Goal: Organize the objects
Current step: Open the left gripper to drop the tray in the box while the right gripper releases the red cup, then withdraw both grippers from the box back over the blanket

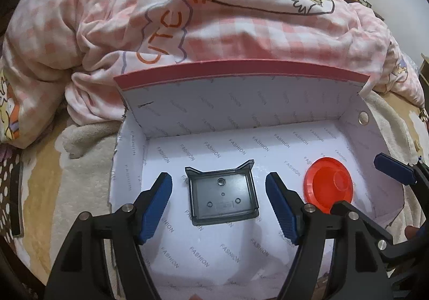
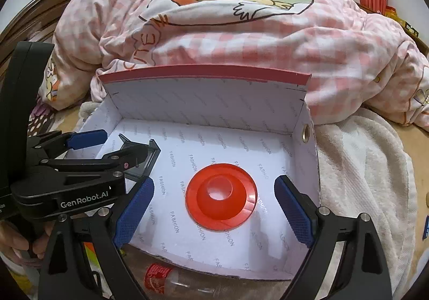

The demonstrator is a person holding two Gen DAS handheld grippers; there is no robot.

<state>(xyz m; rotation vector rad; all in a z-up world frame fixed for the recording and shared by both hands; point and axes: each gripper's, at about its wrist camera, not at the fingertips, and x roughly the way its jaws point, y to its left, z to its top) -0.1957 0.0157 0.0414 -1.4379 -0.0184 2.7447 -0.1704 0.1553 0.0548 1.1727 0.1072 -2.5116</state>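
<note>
1. A white-lined box point(image 1: 268, 123) sits on the bed, on a cream towel point(image 2: 356, 166), its far flap standing up with a red edge.
2. Behind the box lies a heaped pink checked quilt point(image 1: 241, 37) with a cartoon print.
3. A dark grey tray point(image 1: 224, 194) lies flat on the box floor, left of centre, its open side up.
4. A red disc point(image 2: 221, 194) with a raised hub lies on the box floor too — to the right of the tray and apart from it.
5. The left hand-held gripper point(image 1: 218, 204) hangs over the tray with its blue pads spread wide on either side of it; neither pad touches the tray.
6. The right hand-held gripper point(image 2: 214, 208) hangs over the disc in the same way — jaws wide apart, pads clear of the disc's rim, nothing held.
7. In the right wrist view the left hand-held gripper's black body crosses in front of the tray and hides most of it.
8. A clear bottle point(image 2: 171, 282) with a red label lies just outside the box's near wall.
9. A hand point(image 2: 16, 241) grips the left tool's handle at the picture's left edge.
</note>
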